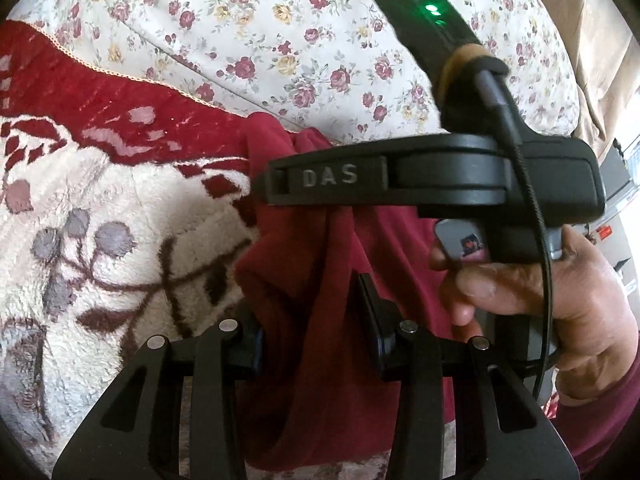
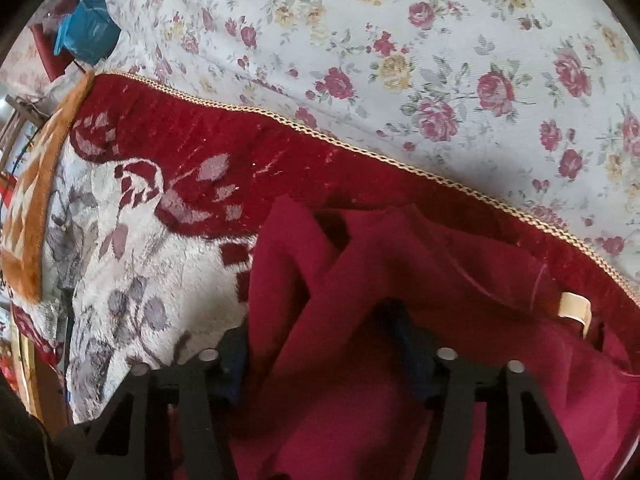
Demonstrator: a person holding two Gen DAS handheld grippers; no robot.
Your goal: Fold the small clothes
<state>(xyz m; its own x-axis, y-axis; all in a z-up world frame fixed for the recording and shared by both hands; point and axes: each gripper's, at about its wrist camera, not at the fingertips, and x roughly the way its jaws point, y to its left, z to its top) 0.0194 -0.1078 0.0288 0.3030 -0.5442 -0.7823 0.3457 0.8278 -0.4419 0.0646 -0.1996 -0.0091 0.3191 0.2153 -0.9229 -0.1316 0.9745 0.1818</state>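
A dark red garment [image 1: 320, 280] lies bunched on a fluffy red-and-white blanket [image 1: 100, 200]. My left gripper [image 1: 308, 312] has its two fingers on either side of a raised fold of the garment, which fills the gap between them. In the left wrist view my right gripper's black body [image 1: 440, 176], marked DAS, reaches across above the garment, held by a hand [image 1: 540, 292]. In the right wrist view my right gripper [image 2: 320, 344] also straddles the garment [image 2: 360, 280], cloth filling its gap. A cream label [image 2: 574, 308] shows at the garment's right.
A white sheet with red and yellow roses [image 1: 280, 32] covers the surface beyond the blanket's gold-trimmed edge [image 2: 360, 148]. An orange-brown patterned cloth [image 2: 32, 208] and a blue object [image 2: 88, 28] sit at the far left of the right wrist view.
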